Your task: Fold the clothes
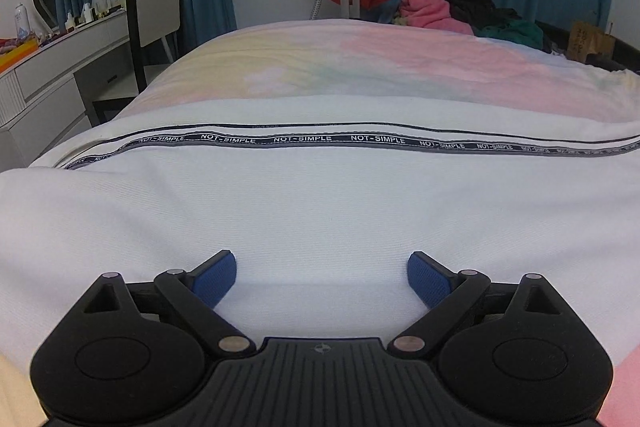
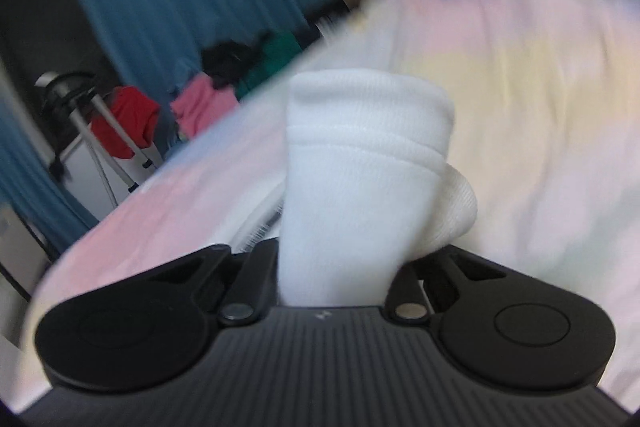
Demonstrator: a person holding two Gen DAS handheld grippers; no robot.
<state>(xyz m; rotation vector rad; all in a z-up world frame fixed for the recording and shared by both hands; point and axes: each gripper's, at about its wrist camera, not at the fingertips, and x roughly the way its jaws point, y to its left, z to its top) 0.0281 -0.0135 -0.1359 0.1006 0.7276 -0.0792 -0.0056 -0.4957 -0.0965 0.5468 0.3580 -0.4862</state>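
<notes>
While the left gripper [image 1: 322,277] hovers wide open and empty over the white garment [image 1: 320,195] spread along the bed's [image 1: 360,67] near edge, stripe running sideways, the right gripper [image 2: 340,267] pinches a bunched white end, lifted.

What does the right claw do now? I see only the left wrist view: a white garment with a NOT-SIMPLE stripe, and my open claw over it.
Observer: The right claw is shut on a bunched fold of the white garment.
Operator: Is that fold flat on the bed?
Observer: No, it stands up out of the claw, above the pastel bedsheet.
Operator: Is that view sharp?
Observer: No, the background there is blurred and tilted; only the held cloth is fairly clear.
</notes>
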